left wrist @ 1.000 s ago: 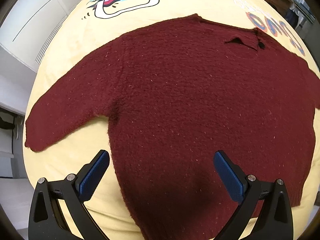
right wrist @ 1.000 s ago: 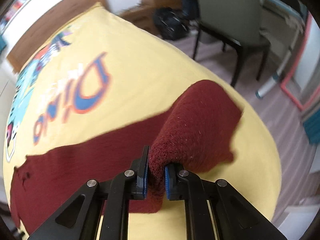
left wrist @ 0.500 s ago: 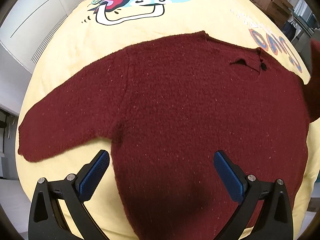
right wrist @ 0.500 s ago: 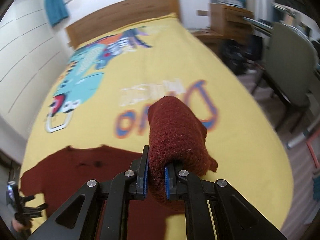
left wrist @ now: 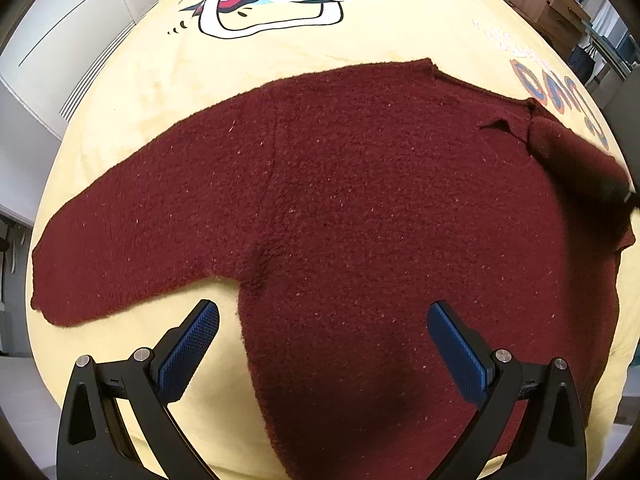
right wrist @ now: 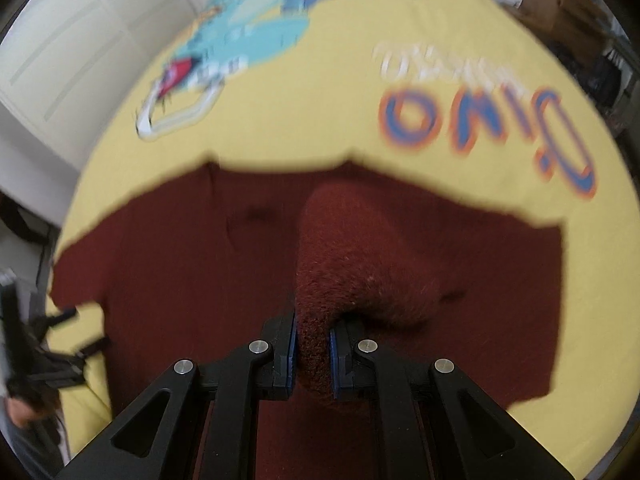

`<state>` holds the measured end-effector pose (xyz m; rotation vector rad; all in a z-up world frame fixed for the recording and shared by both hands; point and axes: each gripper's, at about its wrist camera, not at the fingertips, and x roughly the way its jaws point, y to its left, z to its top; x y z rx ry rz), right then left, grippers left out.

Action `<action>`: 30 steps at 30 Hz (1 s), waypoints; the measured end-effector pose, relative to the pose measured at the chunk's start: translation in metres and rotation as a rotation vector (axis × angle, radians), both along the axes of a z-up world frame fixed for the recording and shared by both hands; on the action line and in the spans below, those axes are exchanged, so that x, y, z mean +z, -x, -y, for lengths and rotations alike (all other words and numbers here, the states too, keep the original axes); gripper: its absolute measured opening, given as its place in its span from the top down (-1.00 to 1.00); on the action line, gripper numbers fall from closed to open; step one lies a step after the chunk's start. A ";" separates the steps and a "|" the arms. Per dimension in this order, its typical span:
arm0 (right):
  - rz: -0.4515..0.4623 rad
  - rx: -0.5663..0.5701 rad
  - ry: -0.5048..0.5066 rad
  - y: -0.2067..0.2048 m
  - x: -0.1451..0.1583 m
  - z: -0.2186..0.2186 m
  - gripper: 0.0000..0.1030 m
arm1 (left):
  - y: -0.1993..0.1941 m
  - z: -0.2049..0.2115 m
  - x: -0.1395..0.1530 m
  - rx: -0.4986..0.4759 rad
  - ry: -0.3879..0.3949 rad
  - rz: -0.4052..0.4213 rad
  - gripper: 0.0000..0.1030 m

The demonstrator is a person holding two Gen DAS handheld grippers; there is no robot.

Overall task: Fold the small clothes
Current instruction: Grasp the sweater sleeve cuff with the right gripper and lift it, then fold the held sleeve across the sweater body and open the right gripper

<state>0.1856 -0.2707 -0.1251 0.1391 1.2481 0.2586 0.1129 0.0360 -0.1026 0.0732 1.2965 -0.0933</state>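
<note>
A dark red knit sweater (left wrist: 380, 208) lies flat on a yellow bedspread (left wrist: 168, 92), its left sleeve (left wrist: 120, 240) spread out to the side. My left gripper (left wrist: 322, 344) is open and empty, low over the sweater's lower body near the left armpit. My right gripper (right wrist: 312, 344) is shut on the sweater's right sleeve (right wrist: 344, 256) and holds it lifted over the sweater's body (right wrist: 180, 272). That folded-over sleeve also shows at the right edge of the left wrist view (left wrist: 576, 156).
The bedspread carries a blue dinosaur print (left wrist: 288, 0) and orange-blue lettering (right wrist: 480, 120). White cupboards (left wrist: 60, 40) stand on the left. Wooden furniture (left wrist: 552, 4) stands at the far right. The left gripper (right wrist: 44, 344) shows at the right wrist view's left edge.
My right gripper has carried the right sleeve up off the bed and inward over the sweater's body. My left gripper has stayed open, shifting slightly relative to the sweater.
</note>
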 end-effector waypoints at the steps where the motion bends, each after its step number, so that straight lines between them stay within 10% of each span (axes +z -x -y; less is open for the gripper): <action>1: -0.023 0.002 0.002 0.007 -0.011 -0.003 0.76 | 0.001 0.000 -0.001 -0.005 -0.002 -0.002 -0.98; 10: -0.117 -0.013 0.046 0.019 -0.063 -0.013 0.59 | 0.000 0.003 -0.005 -0.001 -0.002 -0.007 -0.98; 15: -0.087 -0.017 0.078 0.024 -0.051 -0.010 -0.58 | 0.002 0.007 0.002 -0.019 -0.017 0.008 -0.98; 30: -0.110 -0.164 0.141 0.100 -0.042 0.099 -0.59 | -0.024 0.142 0.019 -0.316 0.022 0.032 -0.98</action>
